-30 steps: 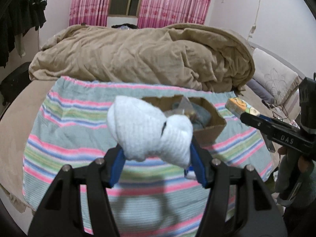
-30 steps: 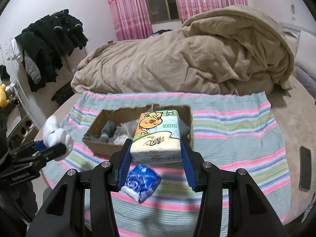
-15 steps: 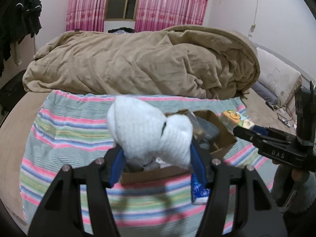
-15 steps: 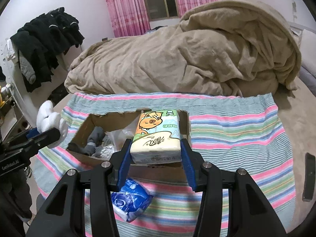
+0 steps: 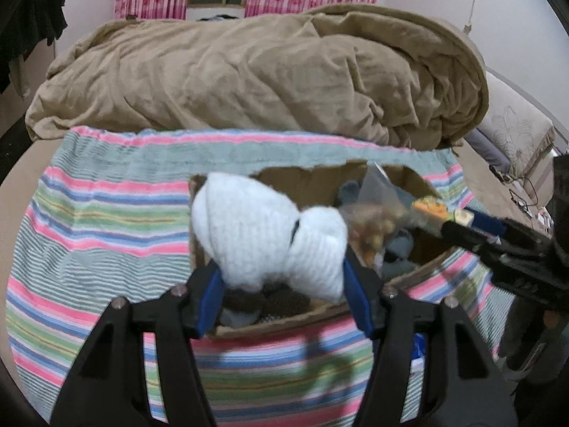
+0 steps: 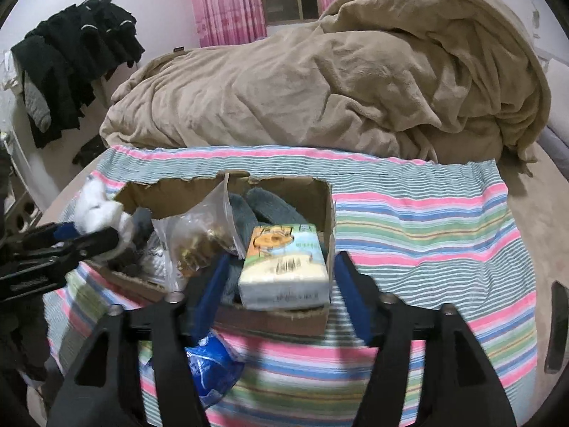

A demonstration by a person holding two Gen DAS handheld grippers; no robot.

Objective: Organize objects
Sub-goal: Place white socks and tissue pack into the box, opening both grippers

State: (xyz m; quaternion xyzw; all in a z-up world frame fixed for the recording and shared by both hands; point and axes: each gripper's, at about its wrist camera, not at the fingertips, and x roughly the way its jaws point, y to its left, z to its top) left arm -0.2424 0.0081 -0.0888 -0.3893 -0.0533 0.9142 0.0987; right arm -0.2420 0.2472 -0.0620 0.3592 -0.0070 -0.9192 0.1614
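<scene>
My left gripper (image 5: 282,279) is shut on a white sock bundle (image 5: 263,235) and holds it over the near left part of a torn cardboard box (image 5: 313,178). The box also shows in the right wrist view (image 6: 329,210) and holds grey cloth (image 6: 263,203) and a clear bag of small items (image 6: 202,235). My right gripper (image 6: 281,281) stands open over the box's near right corner. A tissue pack (image 6: 284,267) with a cartoon print sits between its jaws, free of both pads, in the box. The left gripper with the sock (image 6: 97,210) shows at the left there.
The box stands on a striped cloth (image 6: 426,220) on the bed. A heaped tan duvet (image 6: 338,82) lies behind it. A blue plastic packet (image 6: 213,366) lies on the cloth in front of the box. A dark phone (image 6: 556,327) lies at the far right. Black clothes (image 6: 71,60) hang at the left.
Both grippers have moved forward and down over the box. My right gripper has opened and let go of the tissue pack, which now sits in the box. The left still holds the sock.
</scene>
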